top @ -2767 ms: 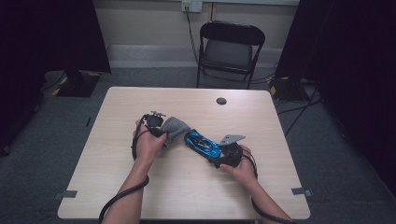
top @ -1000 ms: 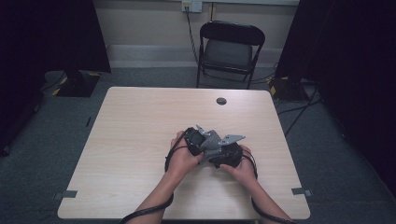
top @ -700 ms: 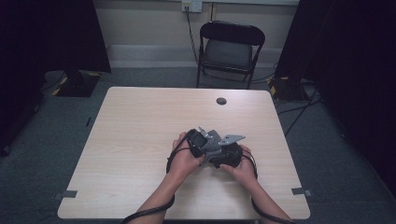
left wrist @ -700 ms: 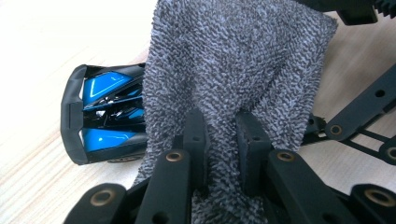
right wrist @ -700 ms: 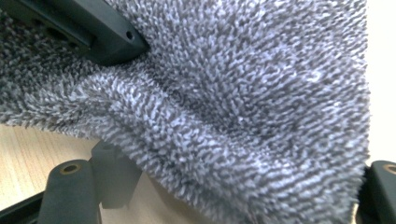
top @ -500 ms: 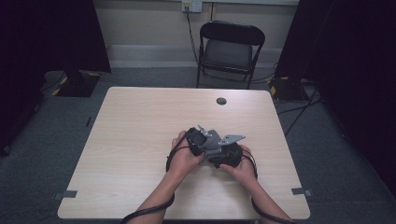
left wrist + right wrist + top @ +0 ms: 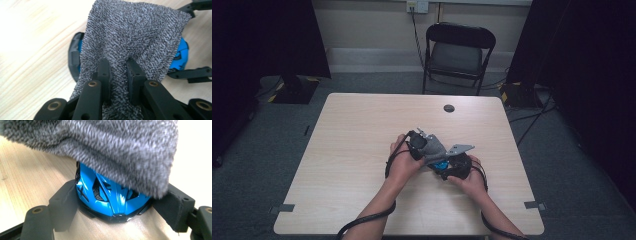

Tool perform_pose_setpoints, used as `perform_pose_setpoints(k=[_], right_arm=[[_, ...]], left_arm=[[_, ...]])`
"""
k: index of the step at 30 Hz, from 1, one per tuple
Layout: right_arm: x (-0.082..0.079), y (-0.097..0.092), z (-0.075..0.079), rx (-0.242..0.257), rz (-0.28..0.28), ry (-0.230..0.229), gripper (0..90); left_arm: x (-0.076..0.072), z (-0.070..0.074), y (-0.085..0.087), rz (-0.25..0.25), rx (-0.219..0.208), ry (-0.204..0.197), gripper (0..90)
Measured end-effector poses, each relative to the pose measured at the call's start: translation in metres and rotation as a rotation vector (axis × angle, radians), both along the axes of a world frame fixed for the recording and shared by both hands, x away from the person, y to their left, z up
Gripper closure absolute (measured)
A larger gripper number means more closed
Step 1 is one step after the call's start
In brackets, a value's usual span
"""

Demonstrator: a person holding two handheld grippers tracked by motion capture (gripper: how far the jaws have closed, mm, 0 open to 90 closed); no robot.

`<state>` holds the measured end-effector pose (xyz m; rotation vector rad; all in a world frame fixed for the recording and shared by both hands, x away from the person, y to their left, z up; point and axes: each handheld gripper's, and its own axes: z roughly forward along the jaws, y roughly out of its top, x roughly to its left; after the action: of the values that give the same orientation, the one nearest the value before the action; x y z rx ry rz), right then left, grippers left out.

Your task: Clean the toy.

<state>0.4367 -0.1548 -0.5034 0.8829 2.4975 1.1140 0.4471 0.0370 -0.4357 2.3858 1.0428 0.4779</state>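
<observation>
Left gripper [image 7: 117, 75] clenched on a fold of grey cloth [image 7: 135, 35], draped over the blue toy car [image 7: 110, 195] (mostly covered) near the middle of the wooden table [image 7: 362, 130]. Right gripper [image 7: 120, 205] grasping the blue toy car by both sides, pads pressed against its body, beneath the cloth's edge.

Table [image 7: 362, 150] open; cap [image 7: 448, 108] far.
</observation>
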Motion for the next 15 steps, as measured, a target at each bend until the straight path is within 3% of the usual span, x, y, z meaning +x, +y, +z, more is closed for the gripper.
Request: perform_pose_setpoints(k=[15], right_arm=[[0.0, 0.0, 0.0, 0.0, 0.0, 0.0, 23.5]], left_arm=[[0.012, 0.003, 0.015, 0.064, -0.005, 0.004, 76.5]])
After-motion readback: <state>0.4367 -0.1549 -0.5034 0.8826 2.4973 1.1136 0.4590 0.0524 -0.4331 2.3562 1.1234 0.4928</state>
